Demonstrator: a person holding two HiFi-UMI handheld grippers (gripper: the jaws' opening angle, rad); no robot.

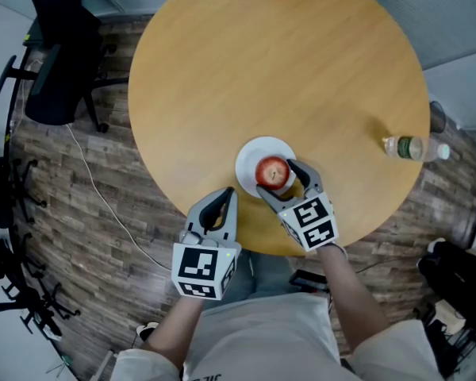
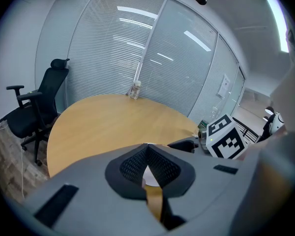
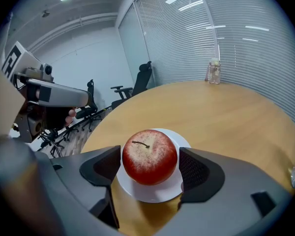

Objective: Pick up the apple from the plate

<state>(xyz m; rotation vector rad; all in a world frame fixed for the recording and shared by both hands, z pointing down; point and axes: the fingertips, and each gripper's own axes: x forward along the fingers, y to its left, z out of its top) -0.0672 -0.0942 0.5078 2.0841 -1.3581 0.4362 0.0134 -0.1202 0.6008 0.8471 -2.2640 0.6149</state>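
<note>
In the head view we see the apple [image 1: 272, 171] on the white plate [image 1: 245, 157] near the desk [image 1: 278, 70] edge. The right gripper [image 1: 282, 180] reaches around it, while the left gripper [image 1: 220, 205] hangs beside the plate, farther off. In the left gripper view, that gripper's jaws are pressed together on nothing. In the right gripper view the apple stands stem-up, squarely between the right gripper's parted jaws, 1 just beside each flank, so we judge a straight squeeze should catch it.
</note>
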